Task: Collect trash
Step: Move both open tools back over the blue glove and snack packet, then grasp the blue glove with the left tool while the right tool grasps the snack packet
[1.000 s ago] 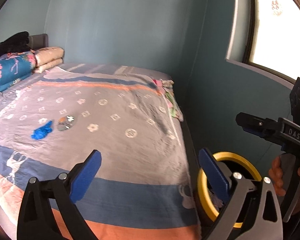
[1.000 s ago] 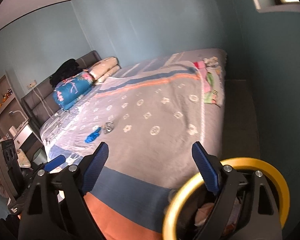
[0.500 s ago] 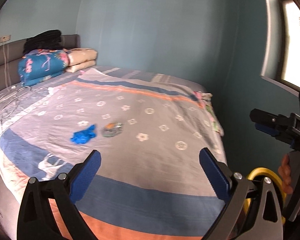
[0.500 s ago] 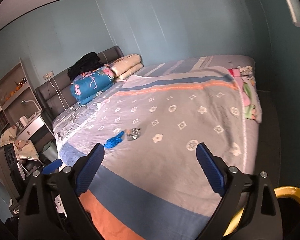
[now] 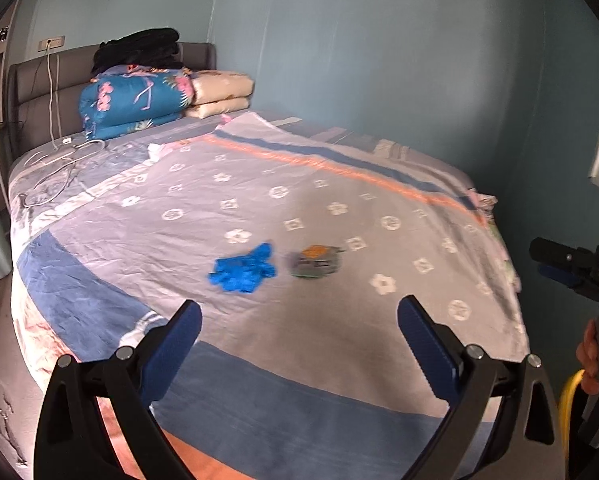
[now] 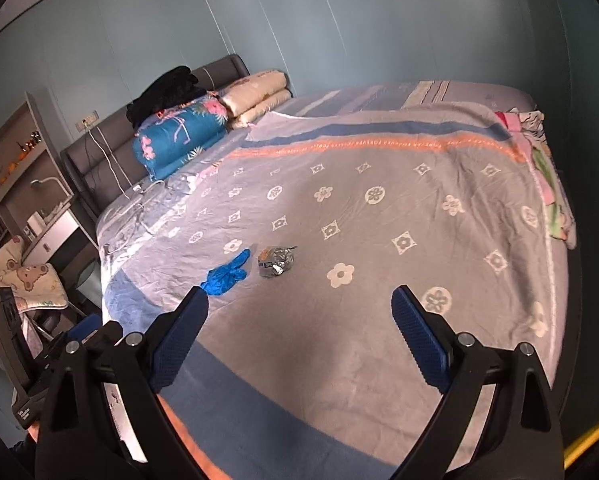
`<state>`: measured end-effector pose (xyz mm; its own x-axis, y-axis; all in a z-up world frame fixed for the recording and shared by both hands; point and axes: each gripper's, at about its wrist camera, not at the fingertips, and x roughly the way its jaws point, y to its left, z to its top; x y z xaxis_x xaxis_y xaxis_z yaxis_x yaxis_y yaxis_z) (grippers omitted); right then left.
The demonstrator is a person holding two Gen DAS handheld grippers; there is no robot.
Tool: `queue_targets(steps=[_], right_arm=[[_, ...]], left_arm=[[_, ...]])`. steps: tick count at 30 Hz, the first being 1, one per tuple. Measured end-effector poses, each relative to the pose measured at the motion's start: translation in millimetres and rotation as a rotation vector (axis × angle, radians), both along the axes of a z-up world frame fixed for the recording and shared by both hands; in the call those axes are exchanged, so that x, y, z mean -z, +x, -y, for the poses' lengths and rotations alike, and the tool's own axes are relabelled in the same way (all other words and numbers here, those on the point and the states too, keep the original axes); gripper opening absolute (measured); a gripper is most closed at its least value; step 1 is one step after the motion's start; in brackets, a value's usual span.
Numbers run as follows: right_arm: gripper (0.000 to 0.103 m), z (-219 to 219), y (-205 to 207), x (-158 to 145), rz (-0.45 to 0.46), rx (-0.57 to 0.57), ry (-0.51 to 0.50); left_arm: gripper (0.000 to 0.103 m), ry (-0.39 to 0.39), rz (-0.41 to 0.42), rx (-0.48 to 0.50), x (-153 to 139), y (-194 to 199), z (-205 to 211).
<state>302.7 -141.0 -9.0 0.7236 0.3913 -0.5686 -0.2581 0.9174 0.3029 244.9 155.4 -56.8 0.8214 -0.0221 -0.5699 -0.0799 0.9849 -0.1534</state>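
Note:
A crumpled blue glove [image 5: 243, 270] [image 6: 226, 274] lies on the grey patterned bedspread [image 5: 339, 184] [image 6: 379, 240], and a crushed silver wrapper [image 5: 314, 262] [image 6: 276, 261] sits just right of it. My left gripper [image 5: 299, 344] hangs open above the near end of the bed, short of both, with nothing between its blue pads. My right gripper [image 6: 299, 340] is open too and empty, also short of the trash. A yellow bin rim [image 5: 569, 396] [image 6: 587, 436] peeks in at the lower right. The right gripper's body [image 5: 571, 268] shows at the left wrist view's right edge, with a hand on it.
Folded quilts [image 5: 139, 100] and dark clothes are stacked at the grey headboard [image 6: 99, 144]. White cables [image 5: 59, 168] trail over the bed's far left. Colourful cloth [image 6: 547, 184] hangs off the right side by the teal wall. A shelf, desk and chair [image 6: 27, 280] stand on the left.
Both grippers swung left from the yellow bin toward the bed. The bin slid out to the frame corners, and the glove and wrapper now sit nearer the centre. Jaws stayed open.

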Motion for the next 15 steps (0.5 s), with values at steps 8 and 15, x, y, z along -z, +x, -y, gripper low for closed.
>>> queue_targets(steps=[8, 15], right_arm=[[0.089, -51.1, 77.0, 42.3, -0.074, -0.006, -0.049], [0.087, -96.4, 152.5, 90.0, -0.182, -0.034, -0.076]], left_arm=[[0.095, -0.018, -0.092, -0.01, 47.0, 66.1, -46.1], [0.095, 0.015, -0.145, 0.02, 80.3, 125.9, -66.0]])
